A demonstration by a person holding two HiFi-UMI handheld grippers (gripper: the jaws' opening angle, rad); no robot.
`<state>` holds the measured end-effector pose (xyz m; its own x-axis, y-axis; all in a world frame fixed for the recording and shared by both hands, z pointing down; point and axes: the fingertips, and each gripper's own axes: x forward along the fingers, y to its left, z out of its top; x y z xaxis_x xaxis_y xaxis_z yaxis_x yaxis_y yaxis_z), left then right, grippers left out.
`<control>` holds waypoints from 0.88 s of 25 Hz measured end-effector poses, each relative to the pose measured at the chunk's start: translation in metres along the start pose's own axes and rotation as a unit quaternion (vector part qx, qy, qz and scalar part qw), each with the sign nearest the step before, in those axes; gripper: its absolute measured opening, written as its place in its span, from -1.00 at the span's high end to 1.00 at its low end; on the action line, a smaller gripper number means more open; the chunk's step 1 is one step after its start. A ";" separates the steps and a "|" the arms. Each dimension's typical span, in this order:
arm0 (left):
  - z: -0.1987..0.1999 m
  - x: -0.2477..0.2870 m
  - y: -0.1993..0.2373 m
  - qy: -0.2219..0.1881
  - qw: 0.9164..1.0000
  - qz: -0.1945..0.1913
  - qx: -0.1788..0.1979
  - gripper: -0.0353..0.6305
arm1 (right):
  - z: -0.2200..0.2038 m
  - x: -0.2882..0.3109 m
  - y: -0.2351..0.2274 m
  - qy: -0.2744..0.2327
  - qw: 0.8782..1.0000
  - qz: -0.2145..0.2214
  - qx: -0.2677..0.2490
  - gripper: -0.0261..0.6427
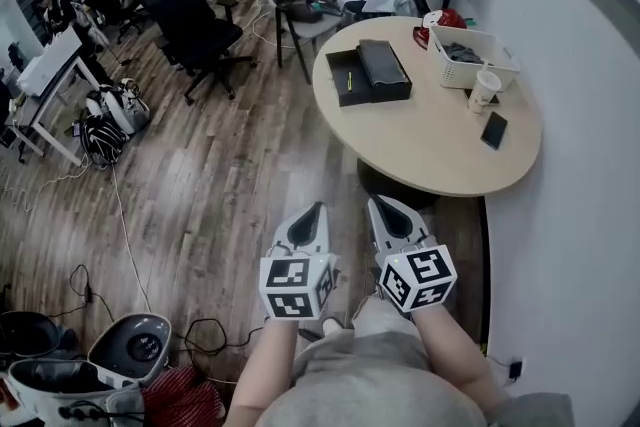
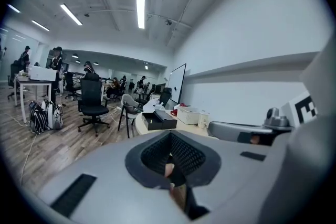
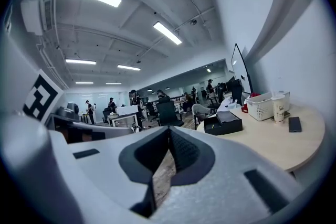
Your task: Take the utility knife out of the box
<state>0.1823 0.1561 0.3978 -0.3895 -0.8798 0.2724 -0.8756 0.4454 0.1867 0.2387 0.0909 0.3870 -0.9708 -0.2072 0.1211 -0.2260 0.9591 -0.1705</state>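
An open black box (image 1: 349,78) lies on the round table (image 1: 430,150) at the upper right, its black lid (image 1: 385,67) beside it. A thin yellowish item, probably the utility knife (image 1: 350,75), rests in the open tray, too small to make out. My left gripper (image 1: 318,210) and right gripper (image 1: 378,205) hang side by side over the wooden floor, short of the table, both shut and empty. The left gripper view shows the box (image 2: 159,120) far ahead past the shut left gripper (image 2: 170,136). From the right gripper (image 3: 169,131) the box (image 3: 223,123) is ahead to the right.
A white basket (image 1: 470,55), a paper cup (image 1: 484,90) and a dark phone (image 1: 494,130) share the table. Office chairs (image 1: 195,20) and a grey chair (image 1: 295,0) stand beyond it. Cables and bins (image 1: 130,350) lie on the floor to the left. A white wall runs along the right.
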 end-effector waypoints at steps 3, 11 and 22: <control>-0.007 -0.006 0.015 0.008 1.000 0.010 -0.009 0.89 | -0.007 0.000 0.009 0.012 1.000 0.001 -0.002 0.92; -0.009 0.006 0.036 0.013 0.999 0.018 -0.026 0.89 | -0.004 0.027 0.012 0.014 1.000 0.017 -0.007 0.92; 0.021 0.104 0.108 0.023 0.999 0.021 -0.015 0.89 | 0.002 0.154 -0.024 0.013 1.000 0.010 -0.006 0.92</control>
<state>0.0411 0.1089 0.4270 -0.4113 -0.8525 0.3226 -0.8499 0.4866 0.2024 0.0945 0.0354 0.4081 -0.9725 -0.1837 0.1430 -0.2060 0.9651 -0.1616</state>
